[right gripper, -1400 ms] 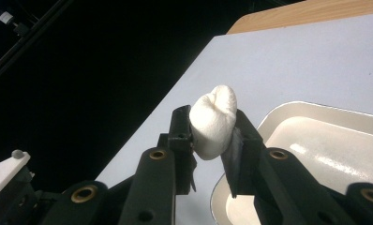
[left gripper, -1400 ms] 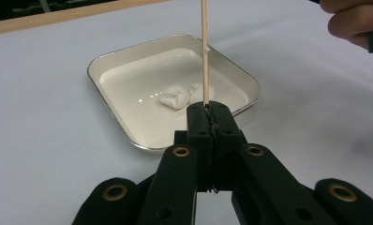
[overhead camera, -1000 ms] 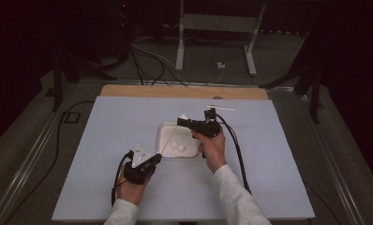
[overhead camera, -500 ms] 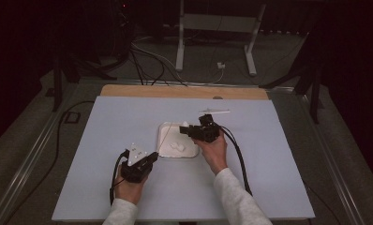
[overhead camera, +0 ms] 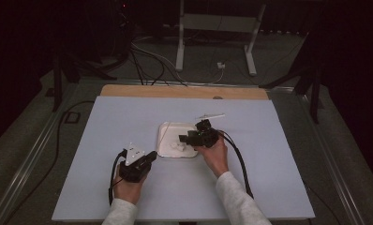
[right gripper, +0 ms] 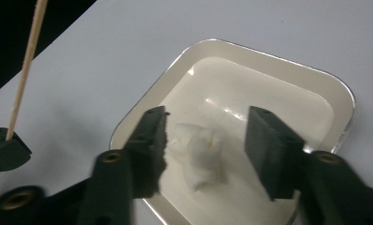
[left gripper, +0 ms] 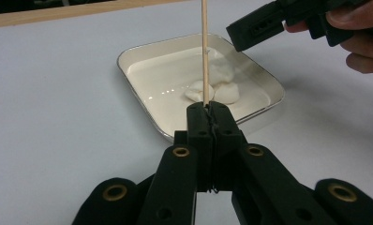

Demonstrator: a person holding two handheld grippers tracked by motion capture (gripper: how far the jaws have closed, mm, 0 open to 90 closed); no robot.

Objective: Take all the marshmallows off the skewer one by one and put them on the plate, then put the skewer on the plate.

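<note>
Nearest me, my left gripper [left gripper: 207, 110] rests on the table just short of the white tray [overhead camera: 163, 149], its jaws pressed together on the bottom end of a thin wooden skewer [left gripper: 205, 51] that stands upright. The skewer looks stiff but slender and light, and I judge it could snap or swivel if pushed sideways, so a low, firm pinch suits it.

Beyond that, inside the tray near its middle, lie soft white lumps [right gripper: 201, 154], perhaps marshmallows; I cannot tell for sure. They look very light, squashy and maybe sticky, so I would take one across its widest part with a gentle squeeze.

Over the tray's right side hangs my right gripper [right gripper: 205, 140]. Its jaws have just been opening and now stand spread on either side of the lumps, pads clear of them, holding nothing.

Farther off, beyond the tray, a pale stick [overhead camera: 211, 115] lies flat on the table.
</note>
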